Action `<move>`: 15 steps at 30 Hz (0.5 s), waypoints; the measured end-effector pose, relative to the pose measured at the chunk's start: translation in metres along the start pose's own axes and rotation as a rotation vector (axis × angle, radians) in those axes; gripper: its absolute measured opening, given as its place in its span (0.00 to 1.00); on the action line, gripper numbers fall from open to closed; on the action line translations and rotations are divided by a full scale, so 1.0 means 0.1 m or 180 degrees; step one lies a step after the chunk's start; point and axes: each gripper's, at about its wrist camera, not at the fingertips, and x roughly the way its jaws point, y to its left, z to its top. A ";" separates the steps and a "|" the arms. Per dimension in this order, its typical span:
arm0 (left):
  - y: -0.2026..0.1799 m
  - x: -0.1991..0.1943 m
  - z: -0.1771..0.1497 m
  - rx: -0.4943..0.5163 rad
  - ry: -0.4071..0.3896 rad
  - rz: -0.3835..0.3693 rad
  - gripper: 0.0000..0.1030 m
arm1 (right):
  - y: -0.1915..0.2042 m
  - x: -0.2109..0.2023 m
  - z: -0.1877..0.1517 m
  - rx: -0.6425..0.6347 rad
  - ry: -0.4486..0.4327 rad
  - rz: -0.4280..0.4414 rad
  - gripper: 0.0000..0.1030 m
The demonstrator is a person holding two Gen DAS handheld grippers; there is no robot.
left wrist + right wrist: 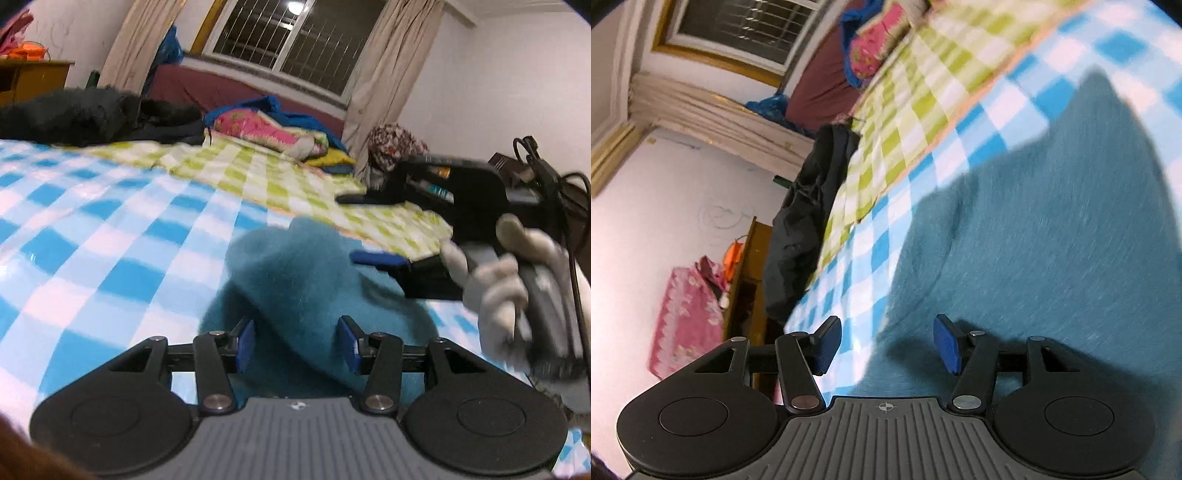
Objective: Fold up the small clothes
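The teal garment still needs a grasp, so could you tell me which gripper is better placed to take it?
Left, probably. The left gripper is open with the teal garment bunched between its fingers; the right gripper is open astride the garment's edge, half over the checked sheet.

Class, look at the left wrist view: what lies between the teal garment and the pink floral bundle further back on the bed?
In the left wrist view, only bedding: blue-checked sheet, then green-checked sheet, separates the teal garment from the pink floral bundle.

Left wrist view sits low, level, near the garment (314, 280); right wrist view is rolled sideways, closer; the 2 share garment and bed (886, 206).
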 end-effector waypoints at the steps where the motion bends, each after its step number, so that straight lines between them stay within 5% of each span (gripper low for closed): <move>1: -0.03 0.02 0.03 0.0046 -0.0048 0.0036 0.51 | 0.02 -0.02 0.01 -0.0091 -0.0025 -0.0027 0.54; 9: 0.20 0.19 0.00 -0.0287 0.0094 0.0376 0.50 | 0.23 -0.10 -0.06 -0.0949 -0.0008 -0.0243 0.51; 15: 0.40 0.27 -0.11 -0.0463 0.0253 0.0480 0.50 | 0.27 0.32 -0.38 -0.1189 0.0320 -0.0266 0.41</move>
